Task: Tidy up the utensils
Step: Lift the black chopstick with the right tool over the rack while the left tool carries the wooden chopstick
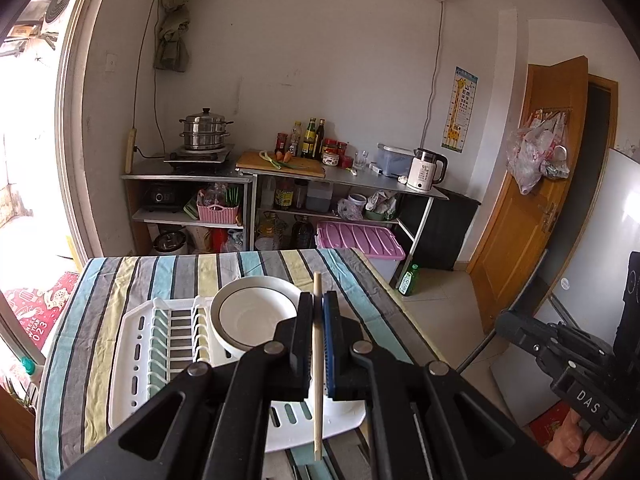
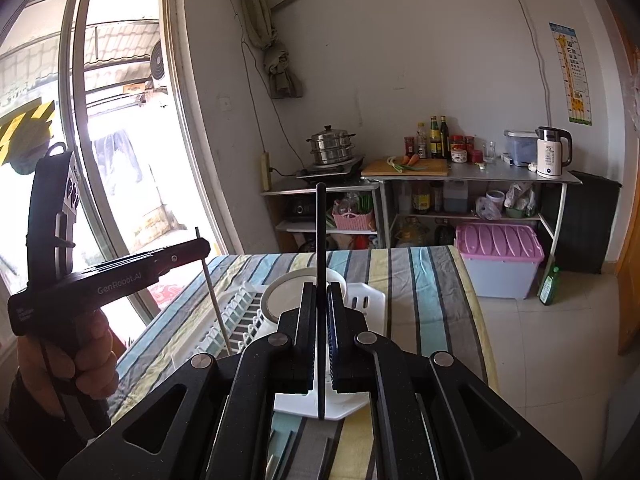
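Left gripper [image 1: 318, 320]: jaws clamped on a pale wooden chopstick [image 1: 317, 364], held near upright, tip toward 12 o'clock, above the table.

Right gripper [image 2: 320, 312]: jaws clamped on a black chopstick [image 2: 321, 240], likewise upright.

White dish rack [image 1: 136, 360]: on the striped tablecloth [image 1: 120, 276], below both grippers.

White bowl [image 1: 256, 312]: seated in the rack at its 1 o'clock corner.

Hand [image 2: 86, 356]: grips the left gripper's handle, at 9 o'clock in the right wrist view.

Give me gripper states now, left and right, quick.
Left gripper: closed on a light wooden chopstick.
Right gripper: closed on a black chopstick.
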